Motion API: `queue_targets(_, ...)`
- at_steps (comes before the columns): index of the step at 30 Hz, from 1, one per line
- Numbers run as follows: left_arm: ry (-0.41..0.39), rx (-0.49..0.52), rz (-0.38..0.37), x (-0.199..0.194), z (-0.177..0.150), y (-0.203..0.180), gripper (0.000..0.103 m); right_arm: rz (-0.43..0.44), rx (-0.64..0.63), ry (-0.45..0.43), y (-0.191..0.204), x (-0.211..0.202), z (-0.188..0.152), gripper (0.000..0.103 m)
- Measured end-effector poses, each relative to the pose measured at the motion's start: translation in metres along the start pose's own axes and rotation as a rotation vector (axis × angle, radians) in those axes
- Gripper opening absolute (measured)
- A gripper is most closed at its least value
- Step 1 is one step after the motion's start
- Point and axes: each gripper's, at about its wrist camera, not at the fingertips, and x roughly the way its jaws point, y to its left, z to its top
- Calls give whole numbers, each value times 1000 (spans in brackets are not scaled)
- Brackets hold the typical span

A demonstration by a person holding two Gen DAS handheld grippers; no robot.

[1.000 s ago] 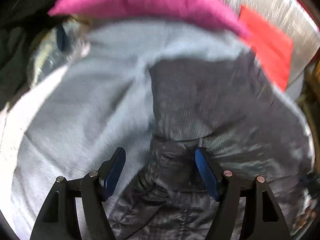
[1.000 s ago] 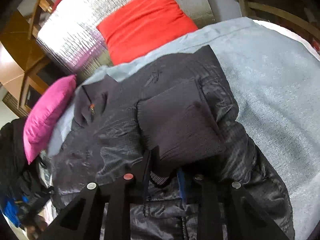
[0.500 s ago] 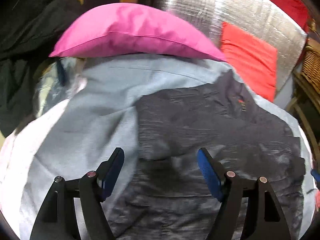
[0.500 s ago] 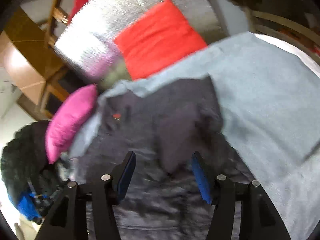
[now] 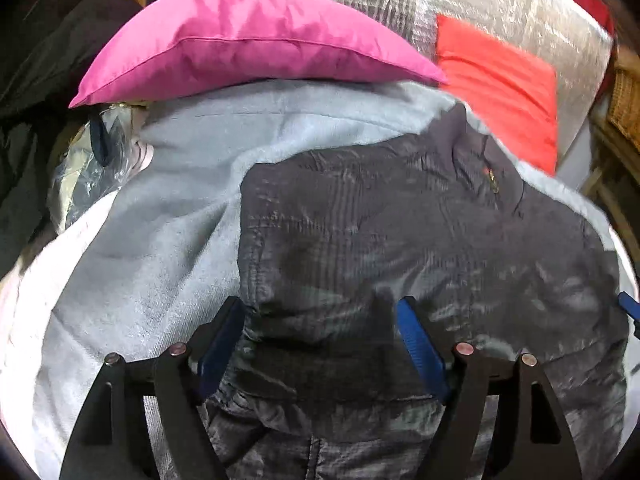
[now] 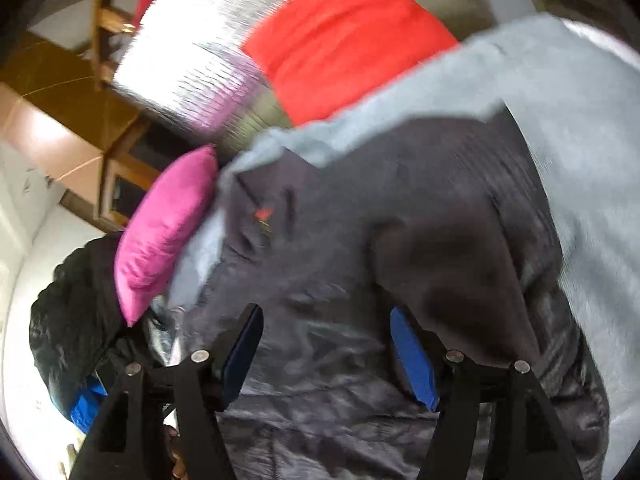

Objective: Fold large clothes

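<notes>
The dark jacket lies spread on a pale blue fleece blanket, its long axis running from the hem near both cameras to the collar at the far end, toward the red cushion. Its shell is shiny, quilted and wrinkled; a matte sleeve is folded across the body. The left gripper and right gripper hang over the hem end, jaws apart, gripping nothing. A plump magenta pillow rests at the blanket's far edge, before a crinkled silver foil panel.
</notes>
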Motion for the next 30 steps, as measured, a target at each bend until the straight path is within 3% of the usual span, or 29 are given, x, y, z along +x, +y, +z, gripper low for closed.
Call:
queue_targets(2,84,26,29,20,-4,1,80,-9,-13,-16,3,3,4,76)
queue_targets(5,61,42,60,22,-7,-1,81,-118,22,87,-18,35,0,76)
queue_targets(8,-11,33,28,1,-6,-1,81,-107,2,54,-11,27,-2,76)
queue_targets(11,-71,14,-14,-16,-6,-1,81,-41,-54,11,16,11,-1,76)
queue_targets(13,-21,13,-31,-6,-11,-4,81,12,-94,14,32,14,-4,76)
queue_targets(15,40,22,3,12,-19,-7,81,-12,-122,66,34,31,-12,77)
queue_targets(18,31,66,48,11,-18,-13,81,-74,-71,172,13,63,-25,77)
queue_targets(23,-47,62,2,-17,-14,-11,81,-49,-122,117,35,38,-21,76)
queue_targets(26,67,57,17,9,-20,-9,82,-17,-172,104,42,32,-23,79)
queue_targets(28,60,42,17,12,-22,-5,82,-97,-143,167,30,56,-28,80)
queue_targets(30,23,48,7,-3,-20,-6,82,-69,-104,181,21,60,-29,80)
